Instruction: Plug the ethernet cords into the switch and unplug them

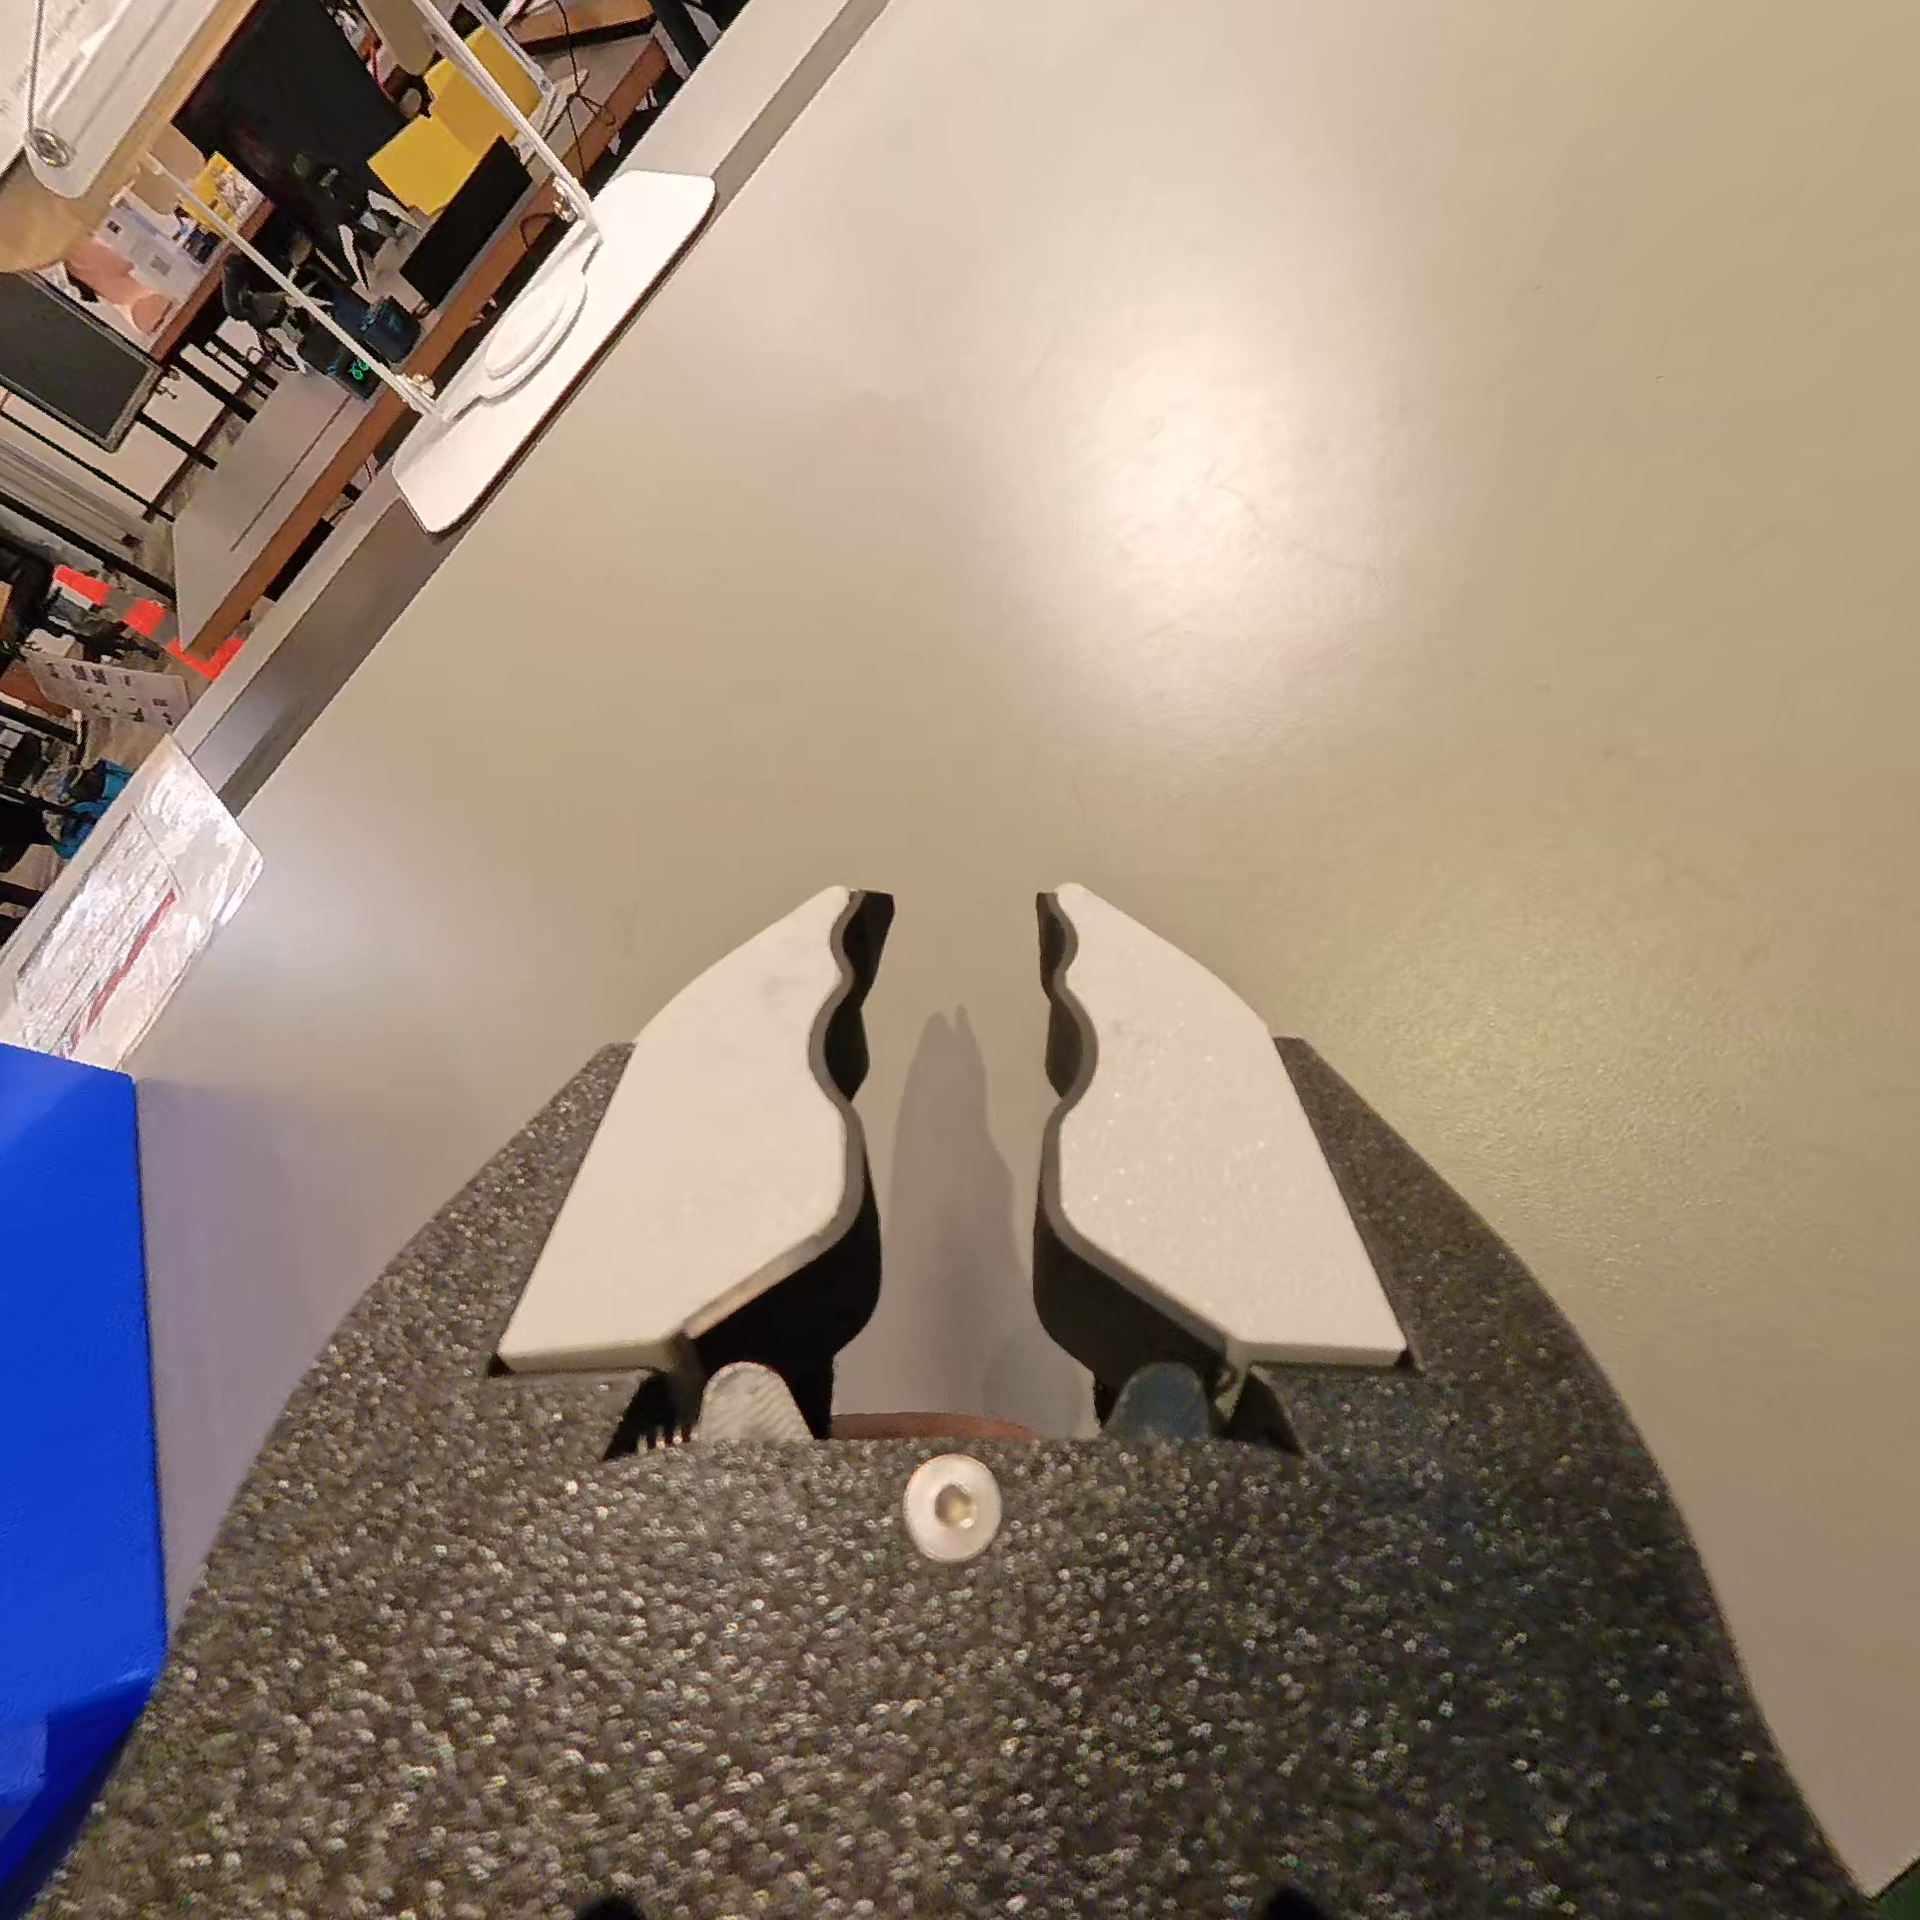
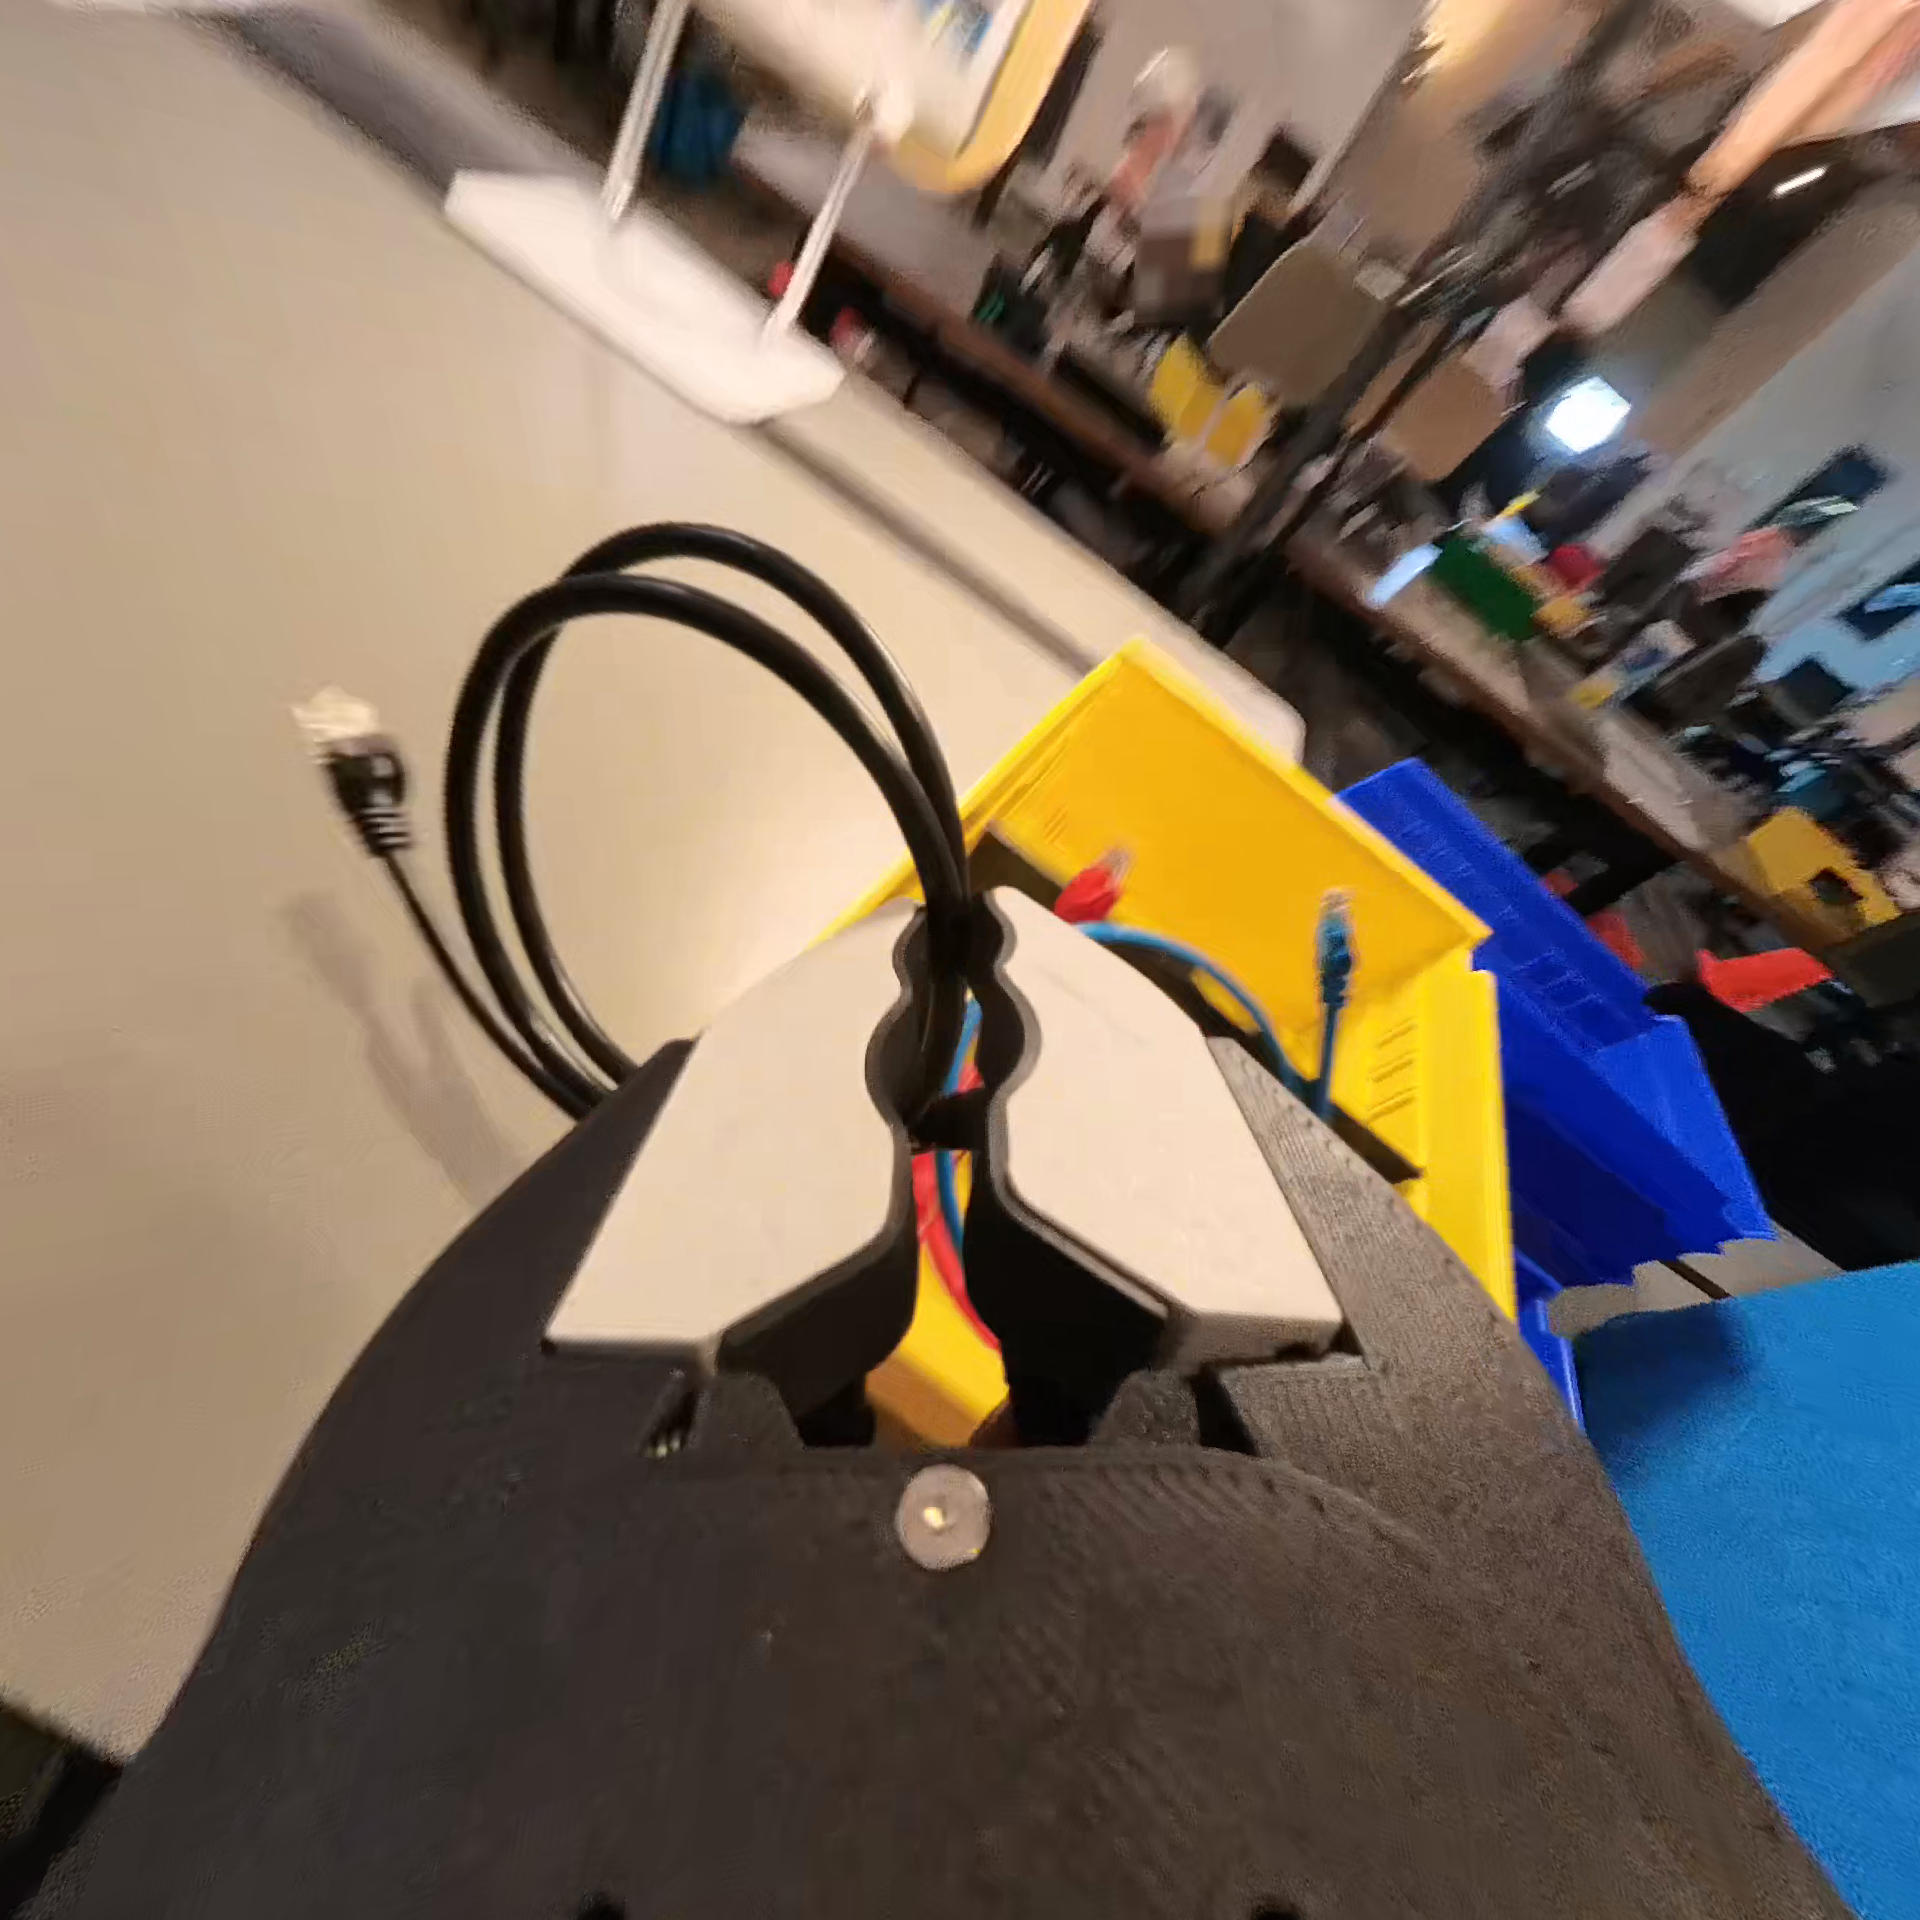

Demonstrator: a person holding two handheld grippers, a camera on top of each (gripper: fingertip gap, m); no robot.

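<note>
My right gripper (image 2: 958,920) is shut on a coiled black ethernet cord (image 2: 582,623) and holds it in the air above the beige table (image 2: 208,468). The cord's loops arch up to the left, and one clear plug (image 2: 348,743) hangs free at the left. Behind the gripper, a yellow bin (image 2: 1226,831) holds a blue cord (image 2: 1335,956) and a red cord (image 2: 1091,888). My left gripper (image 1: 964,904) is open and empty, low over bare table (image 1: 1247,520). No switch shows in either view.
A blue bin (image 2: 1590,997) stands right of the yellow bin, and a blue surface (image 2: 1766,1507) lies at the lower right. A blue box (image 1: 62,1351) sits at the left gripper's left. A white lamp base (image 1: 561,343) stands at the table's far edge, also in the right wrist view (image 2: 644,301).
</note>
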